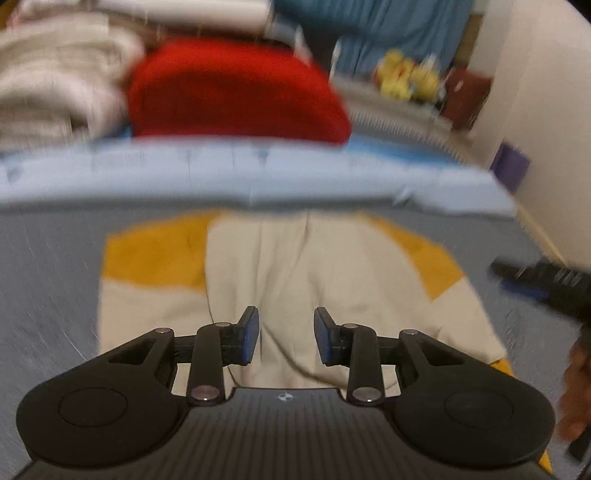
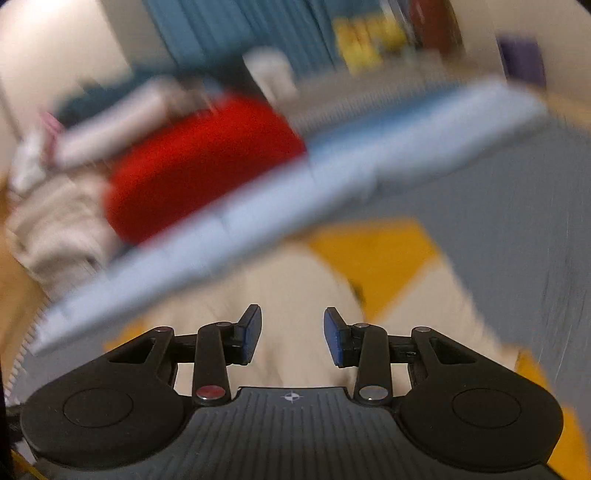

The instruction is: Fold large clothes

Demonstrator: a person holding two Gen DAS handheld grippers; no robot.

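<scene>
The cream cloth garment with mustard-yellow panels (image 1: 295,280) lies on a plain grey-blue bed cover (image 1: 48,266). Beyond it runs a pale sky-blue folded fabric band (image 1: 236,173), and farther off a solid bright-red rounded cushion (image 1: 236,92). Far left sits an off-white, beige-streaked heap of cloth (image 1: 55,81); far right, blurred lemon-yellow soft toys (image 1: 406,75) before a teal-blue curtain (image 1: 388,26).

Open grey bed either side of the garment

Red cushion (image 1: 236,92) and beige pile (image 1: 55,81) block the upper left; bed (image 1: 48,266) bare at frame edges.
</scene>
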